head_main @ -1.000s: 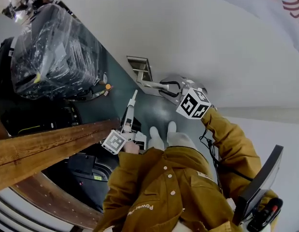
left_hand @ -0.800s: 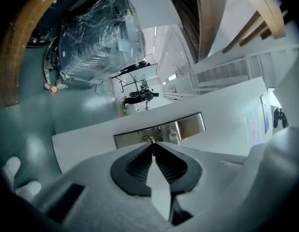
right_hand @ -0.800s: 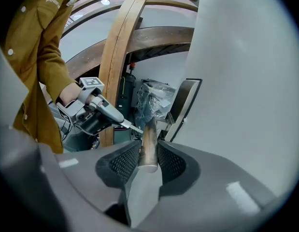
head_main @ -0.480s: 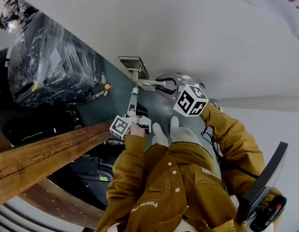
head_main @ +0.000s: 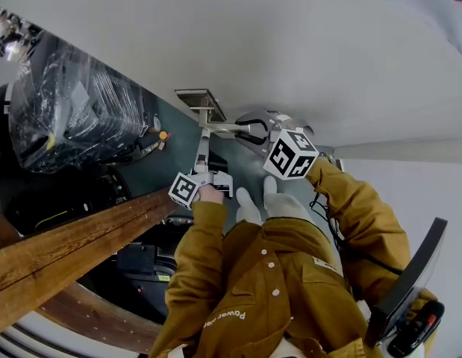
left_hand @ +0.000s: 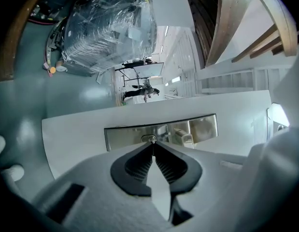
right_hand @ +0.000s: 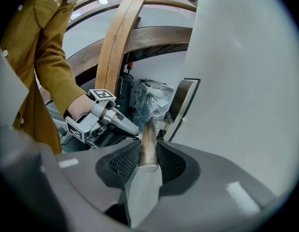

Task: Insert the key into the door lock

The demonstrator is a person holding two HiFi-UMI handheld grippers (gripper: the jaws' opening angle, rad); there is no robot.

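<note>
Since a second ago our left gripper (head_main: 203, 139) has travelled away from our body to the metal lock plate (head_main: 198, 98) on the white door (head_main: 305, 43), rolling a little on the way, while our right gripper (head_main: 251, 130) has kept its place. In the left gripper view the jaws are pinched almost together on a thin sliver that we take for the key (left_hand: 152, 148), seen edge-on and too small to make out well. Its tip sits right at the small round keyhole (left_hand: 149, 139) in the plate, though we cannot tell whether it has gone in. In the right gripper view the jaws are clamped on the door handle (right_hand: 148, 141), a metal bar running from between the pads away toward the plate. The left gripper appears there just left of the bar, held in a hand (right_hand: 84, 106) that comes out of a mustard sleeve (right_hand: 48, 57). From the head view our pale shoes (head_main: 268, 206) stand on the grey-green floor (head_main: 178, 136) near the door. A dark bundle wrapped in clear plastic (head_main: 66, 107) lies far to the left, and a wooden beam (head_main: 81, 237) crosses near left.
</note>
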